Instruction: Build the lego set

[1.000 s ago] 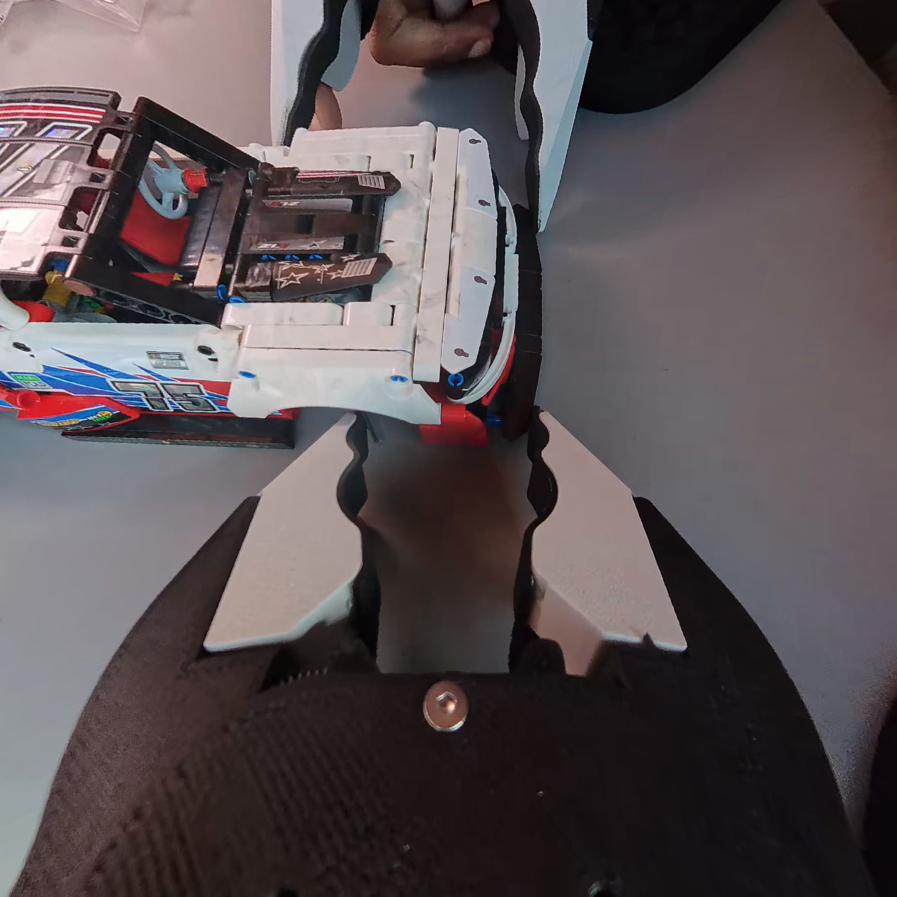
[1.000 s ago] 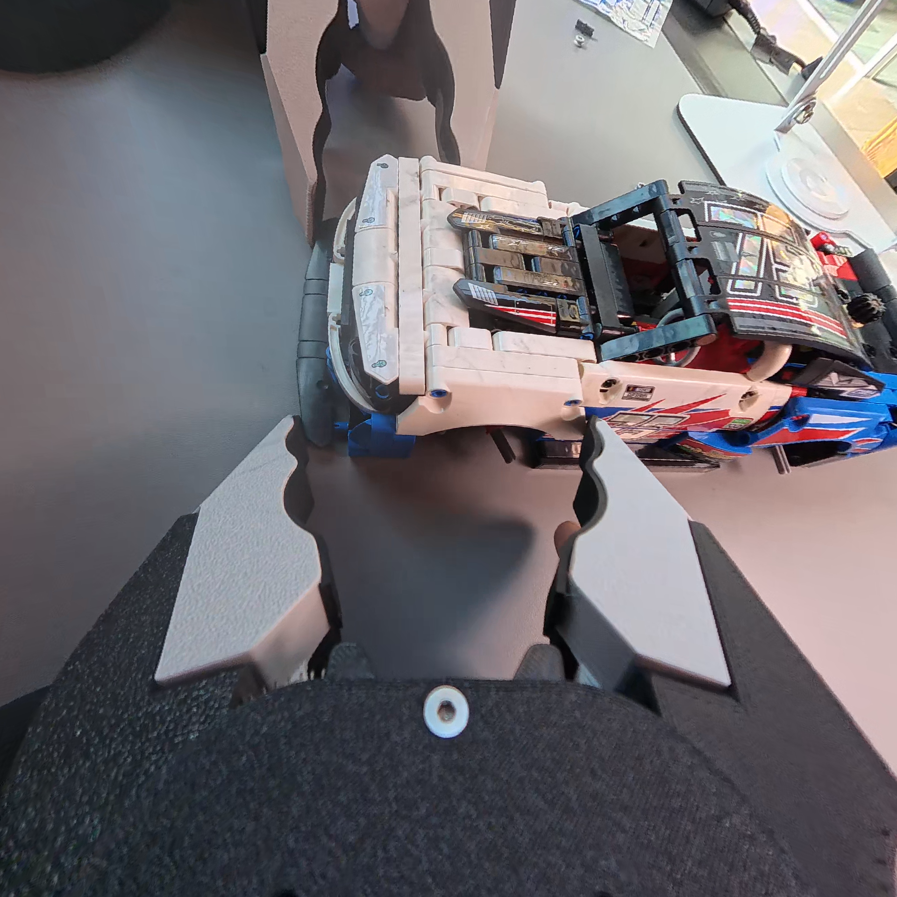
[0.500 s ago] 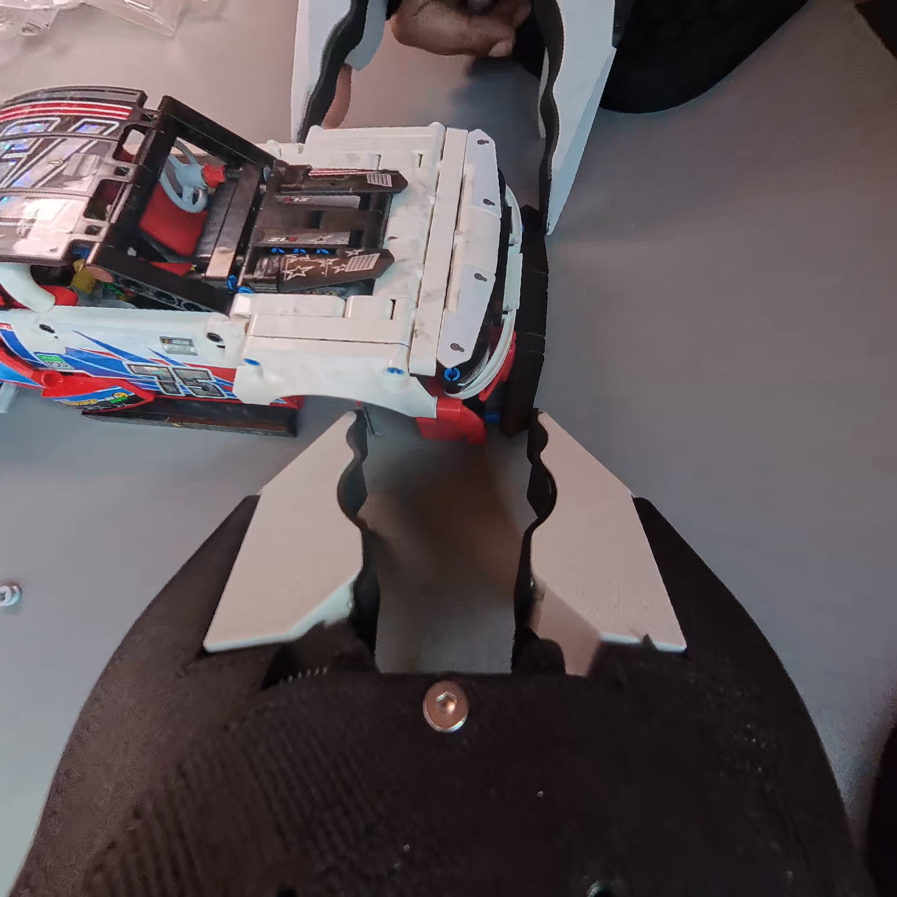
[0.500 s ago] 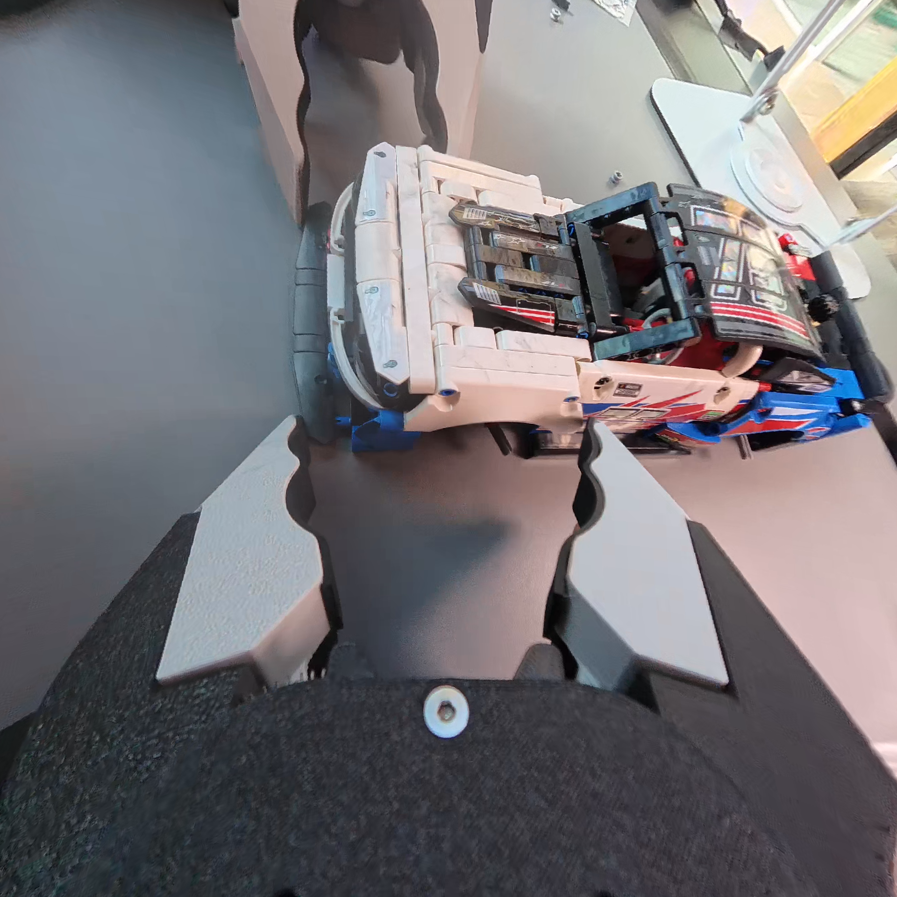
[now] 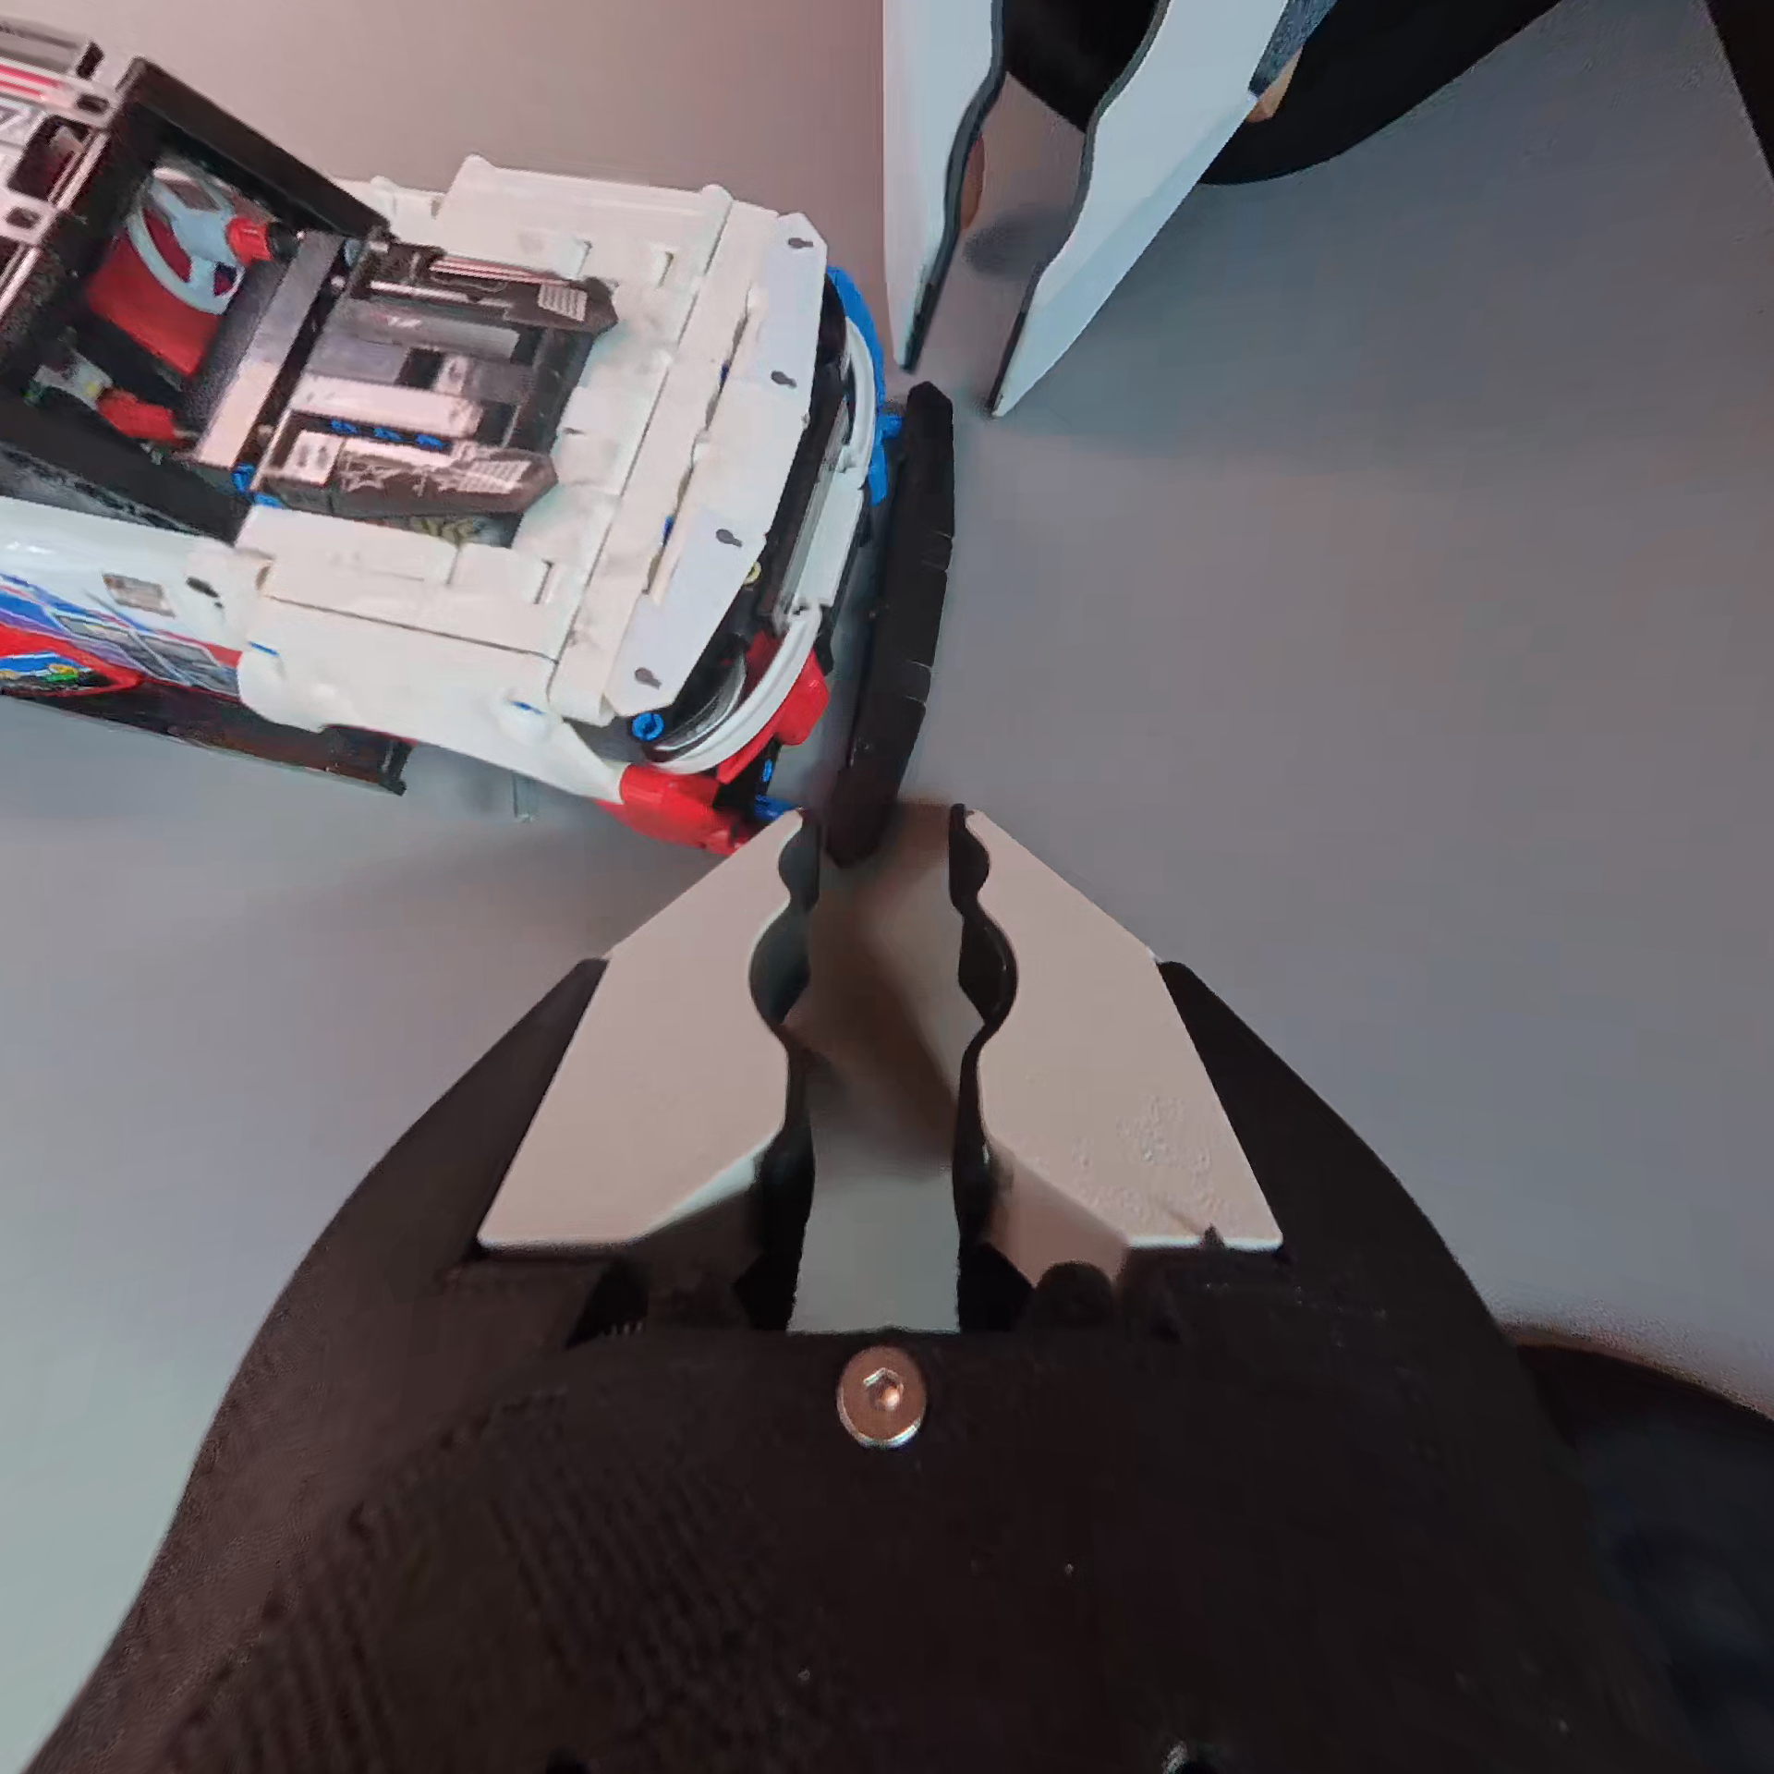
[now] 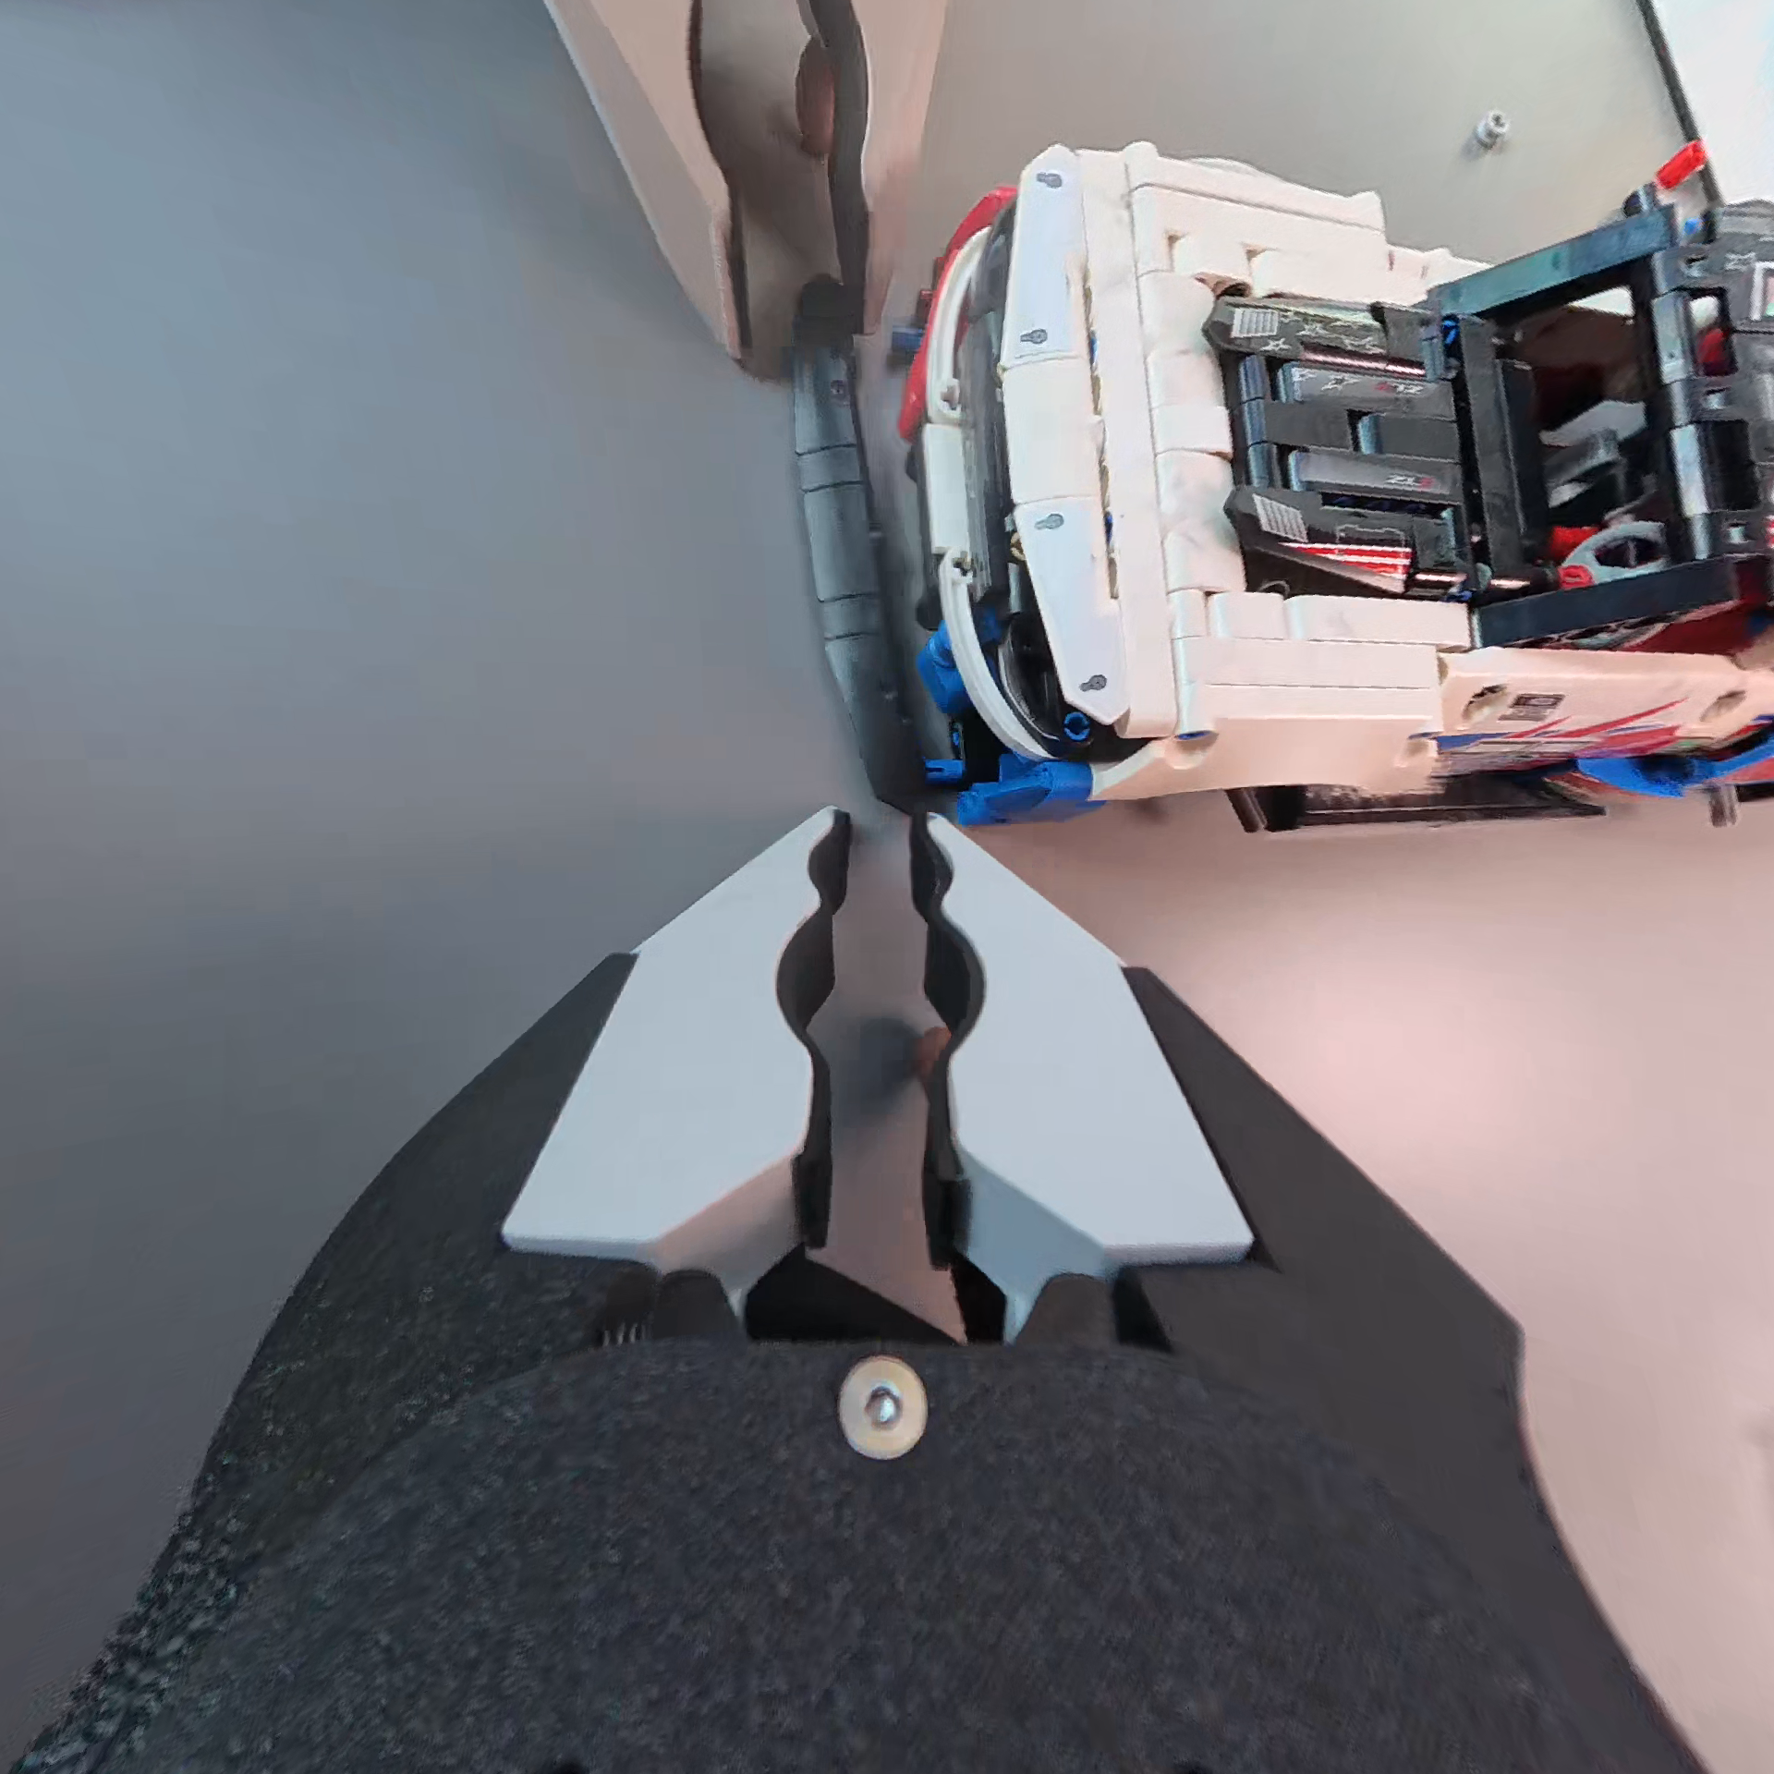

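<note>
A Lego race car [image 5: 538,538] with a white hood, a black cockpit frame and red and blue trim lies on the grey table; it also shows in the right wrist view [image 6: 1200,538]. A black strip [image 5: 902,576] runs along its front end, also seen in the right wrist view [image 6: 840,538]. My left gripper [image 5: 878,814] is narrowed, with one end of the strip between its fingertips and a gap on the right side. My right gripper [image 6: 883,818] is narrowed to a slim gap at the strip's other end. Each gripper faces the other across the strip.
The right gripper's white fingers [image 5: 1133,192] show at the top of the left wrist view. The left gripper's fingers [image 6: 662,192] show at the top of the right wrist view. A small metal nut [image 6: 1491,123] lies beyond the car. A white base plate [image 6: 1718,96] sits at the far right. Tip to tip, the grippers are about 10 cm apart.
Both grippers have moved from the car's sides to the two ends of the black front strip. Both jaws have narrowed a lot. The car looks turned in both views.
</note>
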`<control>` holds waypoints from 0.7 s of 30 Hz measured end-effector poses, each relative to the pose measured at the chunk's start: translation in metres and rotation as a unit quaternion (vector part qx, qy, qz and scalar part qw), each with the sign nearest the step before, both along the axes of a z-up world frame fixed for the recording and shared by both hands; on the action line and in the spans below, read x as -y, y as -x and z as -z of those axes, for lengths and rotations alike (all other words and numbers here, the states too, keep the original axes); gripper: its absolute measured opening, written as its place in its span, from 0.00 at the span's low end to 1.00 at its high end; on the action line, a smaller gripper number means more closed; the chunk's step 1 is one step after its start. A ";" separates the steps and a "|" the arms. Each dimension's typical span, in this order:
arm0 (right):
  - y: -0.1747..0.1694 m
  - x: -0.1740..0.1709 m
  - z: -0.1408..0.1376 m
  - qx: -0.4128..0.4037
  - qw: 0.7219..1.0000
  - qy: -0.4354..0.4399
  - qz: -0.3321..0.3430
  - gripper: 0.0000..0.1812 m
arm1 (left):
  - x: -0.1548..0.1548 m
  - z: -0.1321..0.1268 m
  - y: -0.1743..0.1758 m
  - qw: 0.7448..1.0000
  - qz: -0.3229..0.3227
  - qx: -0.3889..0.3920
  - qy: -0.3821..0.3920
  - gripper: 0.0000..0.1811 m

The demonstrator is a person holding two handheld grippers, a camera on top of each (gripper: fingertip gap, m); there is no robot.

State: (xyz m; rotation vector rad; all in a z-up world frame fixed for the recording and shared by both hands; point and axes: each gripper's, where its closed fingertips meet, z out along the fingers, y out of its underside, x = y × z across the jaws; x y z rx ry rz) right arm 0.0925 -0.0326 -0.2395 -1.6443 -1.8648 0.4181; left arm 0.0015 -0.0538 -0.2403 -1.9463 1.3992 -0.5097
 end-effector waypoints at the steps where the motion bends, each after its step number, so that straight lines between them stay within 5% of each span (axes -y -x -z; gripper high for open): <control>1: 0.004 0.008 0.002 -0.001 1.000 0.009 -0.007 0.00 | 0.003 0.000 0.001 1.000 0.008 -0.010 -0.006 0.08; 7: 0.024 0.051 -0.013 -0.050 0.998 0.008 -0.045 0.06 | 0.036 0.001 0.034 0.998 0.035 -0.057 -0.010 0.06; 12: 0.007 0.009 -0.060 -0.123 0.992 -0.027 0.023 0.17 | 0.040 -0.019 0.079 1.000 -0.015 -0.024 -0.001 0.15; 16: -0.010 -0.028 -0.041 -0.098 0.991 -0.007 0.092 0.38 | 0.011 -0.060 0.075 0.991 -0.068 0.115 -0.016 0.22; 21: 0.000 -0.046 -0.021 -0.067 0.995 0.007 0.076 0.53 | -0.029 -0.037 0.037 0.989 -0.049 0.130 0.046 0.43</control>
